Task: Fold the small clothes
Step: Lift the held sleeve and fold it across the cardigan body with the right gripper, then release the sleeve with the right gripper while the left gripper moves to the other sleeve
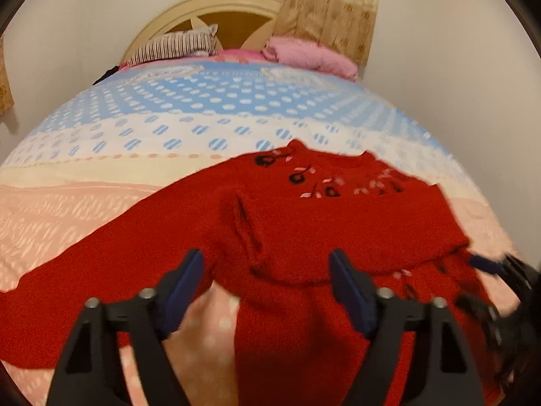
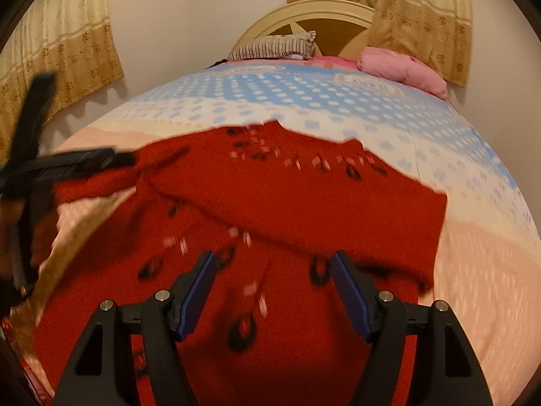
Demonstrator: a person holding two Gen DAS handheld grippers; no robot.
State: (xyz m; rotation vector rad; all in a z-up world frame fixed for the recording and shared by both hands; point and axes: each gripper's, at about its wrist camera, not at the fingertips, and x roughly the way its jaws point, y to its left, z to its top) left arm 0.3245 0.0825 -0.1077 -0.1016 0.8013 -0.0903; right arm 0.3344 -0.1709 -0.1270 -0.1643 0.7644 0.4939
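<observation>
A small red knitted sweater (image 1: 304,223) with dark and pink flower embroidery lies on the bed, its right sleeve folded across the body and its left sleeve stretched out to the left. It also fills the right wrist view (image 2: 270,203). My left gripper (image 1: 267,264) is open and empty, just above the sweater's lower left part. My right gripper (image 2: 274,264) is open and empty over the embroidered front. The right gripper shows at the right edge of the left wrist view (image 1: 500,280); the left gripper shows blurred at the left of the right wrist view (image 2: 67,162).
The bed cover (image 1: 203,115) has blue, white and pink dotted bands. A striped pillow (image 1: 175,45) and a pink folded blanket (image 1: 311,55) lie by the cream headboard (image 1: 216,3). Beige curtains (image 2: 67,40) hang on the wall.
</observation>
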